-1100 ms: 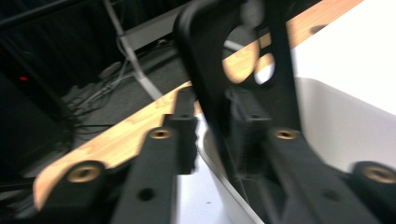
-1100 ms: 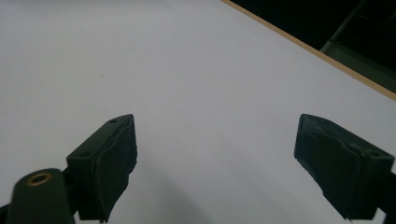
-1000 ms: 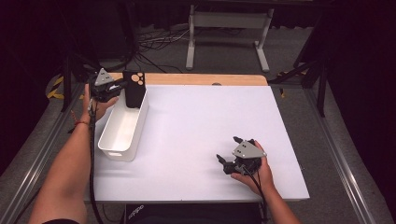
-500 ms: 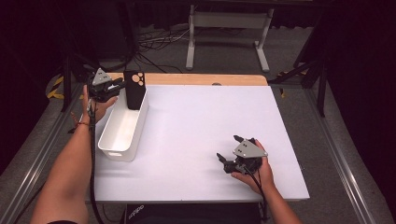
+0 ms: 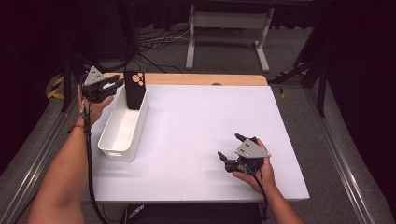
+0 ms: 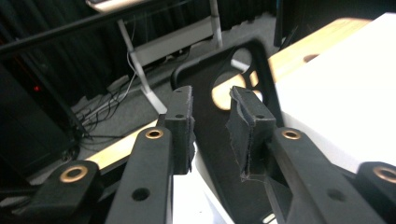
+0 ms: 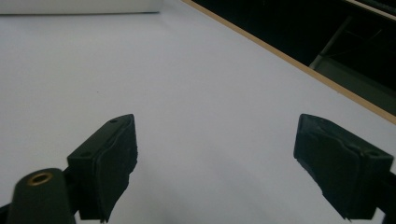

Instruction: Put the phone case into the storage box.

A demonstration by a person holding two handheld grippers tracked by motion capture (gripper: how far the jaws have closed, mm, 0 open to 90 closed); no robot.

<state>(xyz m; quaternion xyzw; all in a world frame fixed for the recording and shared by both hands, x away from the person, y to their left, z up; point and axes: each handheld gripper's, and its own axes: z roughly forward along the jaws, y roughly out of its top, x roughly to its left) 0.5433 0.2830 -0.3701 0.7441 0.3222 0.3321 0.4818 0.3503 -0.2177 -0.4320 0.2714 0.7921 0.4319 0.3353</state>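
One phone case (image 5: 134, 88): upright in bin, between my left gripper's (image 6: 212, 116) just-opening, released jaws.
One bin (image 5: 122, 132): white, below them.
Right gripper (image 5: 232, 148): jaws spread, empty, over worktop (image 5: 196, 121).

I see a black phone case (image 5: 134, 89) with pale round cut-outs, standing in a plain white bin (image 5: 122, 128). My grippers' jaws are black with brass-coloured rivets and grey top plates. The table (image 5: 196, 121) is white, edged in light wood.
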